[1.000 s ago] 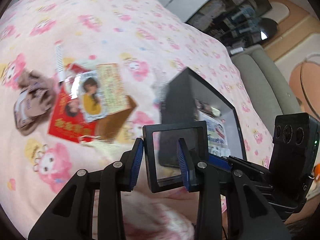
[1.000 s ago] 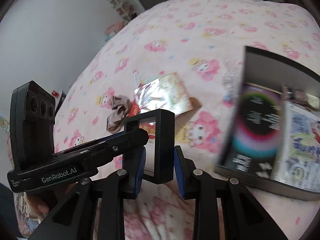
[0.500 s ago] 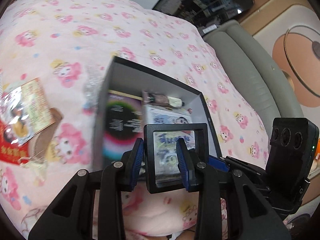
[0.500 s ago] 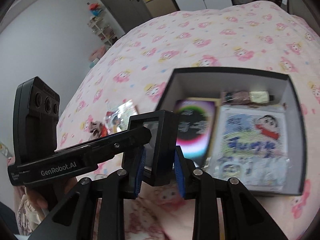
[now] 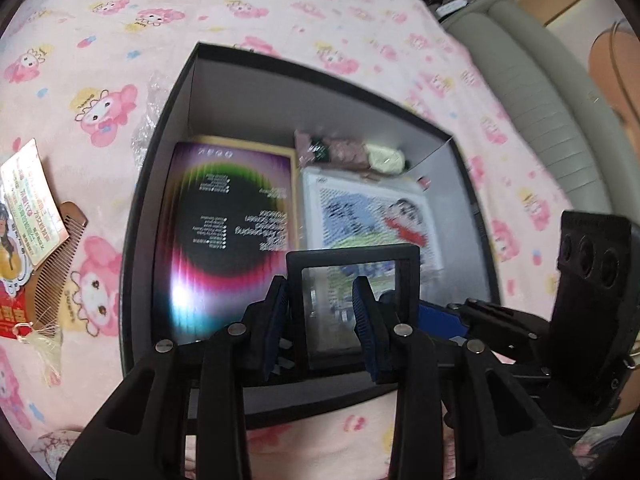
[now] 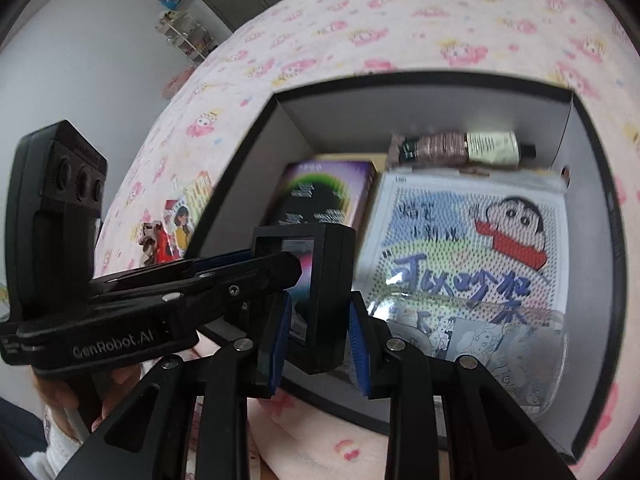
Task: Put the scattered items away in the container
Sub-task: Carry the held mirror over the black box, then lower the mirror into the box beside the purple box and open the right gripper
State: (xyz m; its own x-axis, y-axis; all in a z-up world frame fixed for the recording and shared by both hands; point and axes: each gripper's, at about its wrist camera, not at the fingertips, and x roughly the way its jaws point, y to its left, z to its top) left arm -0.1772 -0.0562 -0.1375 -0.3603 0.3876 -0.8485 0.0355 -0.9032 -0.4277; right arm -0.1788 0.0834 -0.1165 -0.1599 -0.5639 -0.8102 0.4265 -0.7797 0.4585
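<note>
- The wooden comb [image 5: 60, 256] with thin teeth lies on the soft pink bed [image 5: 280, 8], left of the box [image 5: 168, 112].
- The left gripper [image 5: 320, 312] and right gripper [image 6: 318, 320] both pinch the square black frame [image 5: 352, 304] with its clear middle, above the black box.

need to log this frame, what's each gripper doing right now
left gripper: shut on the black framed case, over the black box.
right gripper: shut on the same black framed case.
</note>
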